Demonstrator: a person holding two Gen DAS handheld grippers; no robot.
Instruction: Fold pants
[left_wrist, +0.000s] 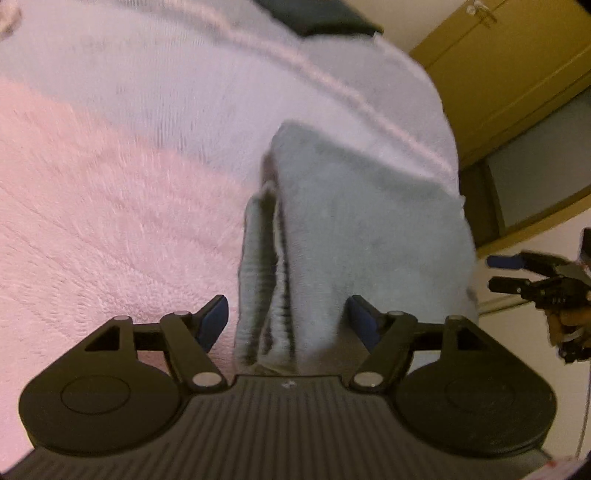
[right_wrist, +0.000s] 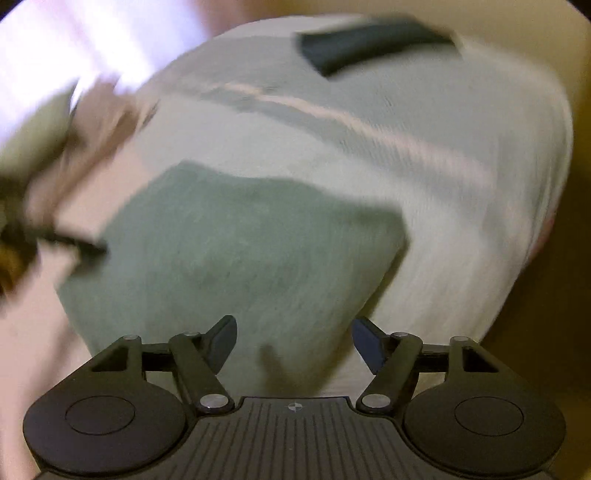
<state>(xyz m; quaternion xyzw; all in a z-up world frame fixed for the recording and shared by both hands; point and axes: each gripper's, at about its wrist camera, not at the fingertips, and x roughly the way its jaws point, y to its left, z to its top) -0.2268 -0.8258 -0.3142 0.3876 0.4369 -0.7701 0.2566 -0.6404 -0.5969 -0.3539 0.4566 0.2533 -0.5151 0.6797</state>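
The folded grey-green pants (left_wrist: 354, 236) are seen lying on the pale blanket (left_wrist: 110, 206) of a bed, just ahead of the left gripper (left_wrist: 288, 321) and right gripper (right_wrist: 293, 343), both with jaws spread and nothing grasped.

One pants (left_wrist: 354, 221), two grippers (left_wrist: 288, 321), one dark pillow (right_wrist: 373, 40).

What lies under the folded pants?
The pants rest on a pale bed cover, with a pink blanket beside it. Whatever sits directly beneath the pants is covered.
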